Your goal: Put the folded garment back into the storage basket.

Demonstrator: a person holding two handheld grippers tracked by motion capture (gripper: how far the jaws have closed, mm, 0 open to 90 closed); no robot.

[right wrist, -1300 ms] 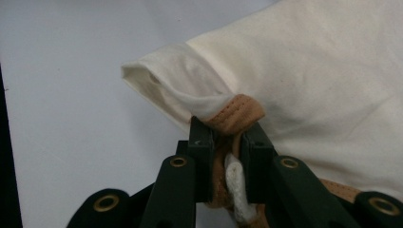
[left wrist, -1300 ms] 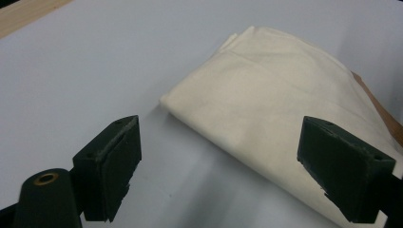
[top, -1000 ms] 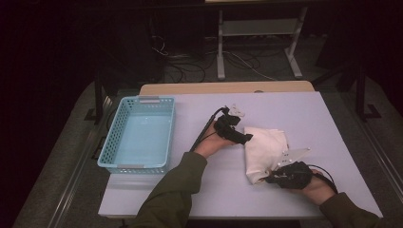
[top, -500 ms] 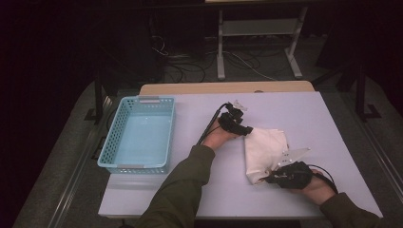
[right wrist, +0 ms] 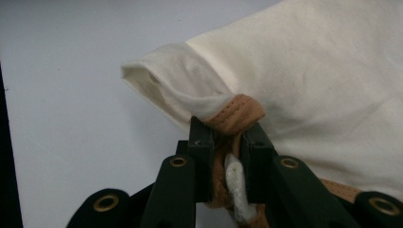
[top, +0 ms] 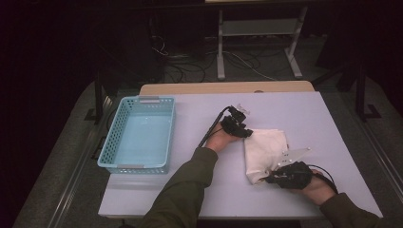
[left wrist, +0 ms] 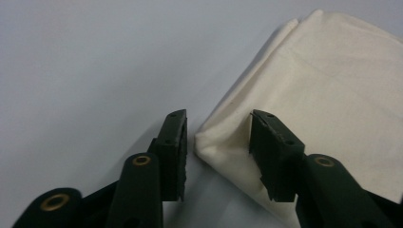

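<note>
On the white worktop [top: 190, 199], beside an empty basket [top: 138, 135], the folded cloth [top: 266, 152] is lying flat. My right gripper [right wrist: 228, 137] is clamping its tan hem; my left gripper [left wrist: 218, 137] is closing around a far corner, not yet pinching. Lifting and binning are remaining, I judge.

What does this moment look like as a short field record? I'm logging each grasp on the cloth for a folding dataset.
item: folded cream cloth with a tan band, lying on the table
left gripper: jaws have just been closing around a folded corner of the cloth, pads not yet pressing
right gripper: shut on the cloth's tan band at its near edge
basket: light blue, at the table's left, nothing in it
</note>
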